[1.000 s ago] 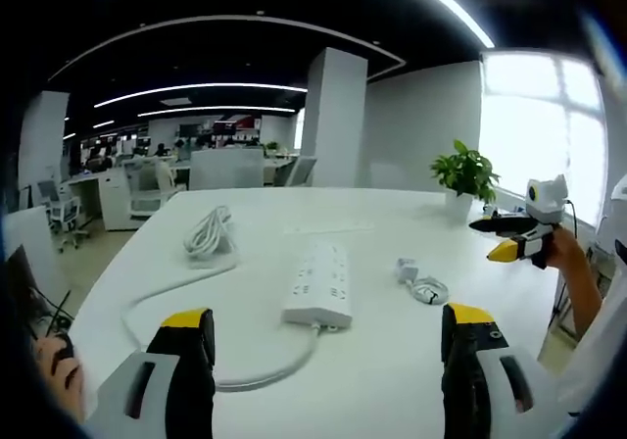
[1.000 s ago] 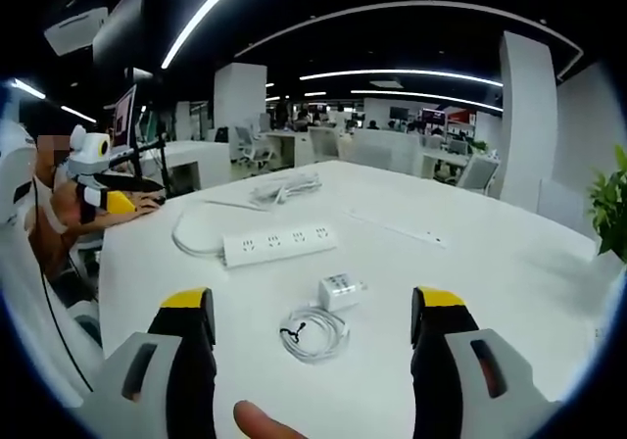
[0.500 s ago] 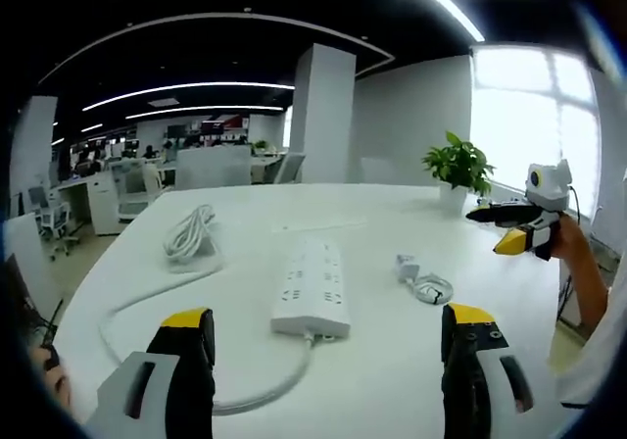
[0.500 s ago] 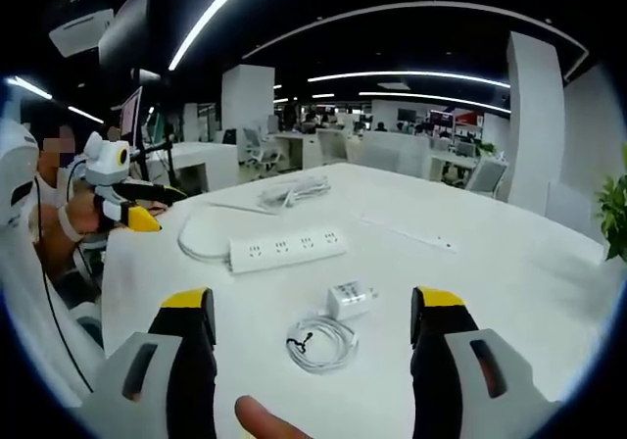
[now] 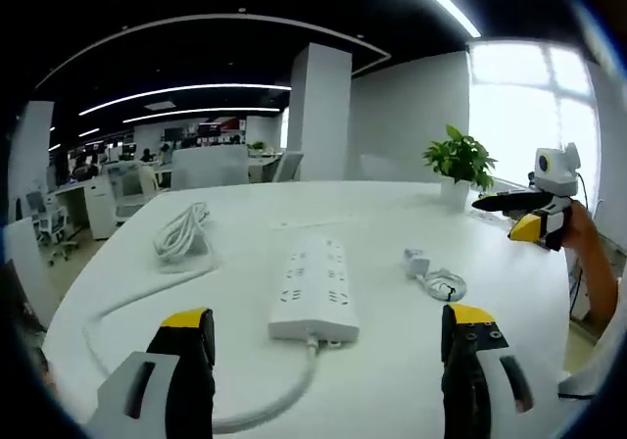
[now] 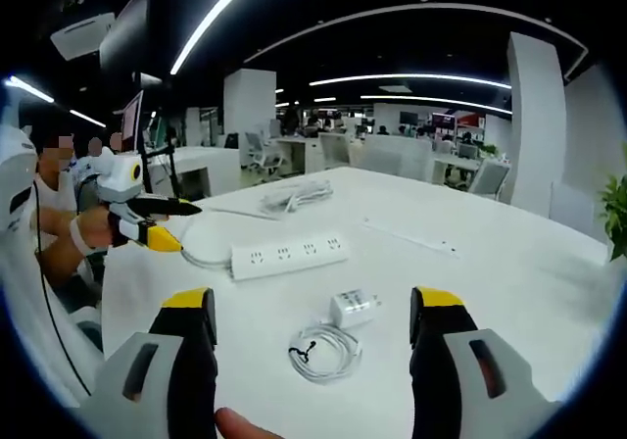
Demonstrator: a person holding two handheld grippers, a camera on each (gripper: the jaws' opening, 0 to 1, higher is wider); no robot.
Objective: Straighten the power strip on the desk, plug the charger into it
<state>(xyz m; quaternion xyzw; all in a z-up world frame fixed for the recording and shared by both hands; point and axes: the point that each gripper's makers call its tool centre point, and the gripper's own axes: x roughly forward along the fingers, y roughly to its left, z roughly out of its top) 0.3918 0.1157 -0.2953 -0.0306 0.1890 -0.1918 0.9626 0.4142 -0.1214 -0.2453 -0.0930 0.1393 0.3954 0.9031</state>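
Note:
A white power strip (image 5: 313,290) (image 6: 288,256) lies on the white desk (image 5: 372,253), its thick cord (image 5: 118,307) curving off to a coiled bundle (image 5: 178,233) (image 6: 294,196). A white charger (image 5: 415,260) (image 6: 354,308) with its coiled thin cable (image 5: 446,285) (image 6: 325,352) lies apart from the strip. My left gripper (image 5: 323,346) hovers open just short of the strip's cord end, nothing between its jaws. My right gripper (image 6: 313,336) is open above the charger cable. In each view the other gripper (image 5: 534,209) (image 6: 147,219) shows at the desk's edge.
A potted green plant (image 5: 463,165) stands at the desk's far side by the bright window. A flat white bar (image 6: 409,235) lies further back on the desk. Behind are a white pillar (image 5: 318,116) and rows of office desks and chairs.
The left gripper has come closer to the power strip, which looms larger in its view. The right gripper view has shifted slightly; the left gripper has moved inward over the desk edge.

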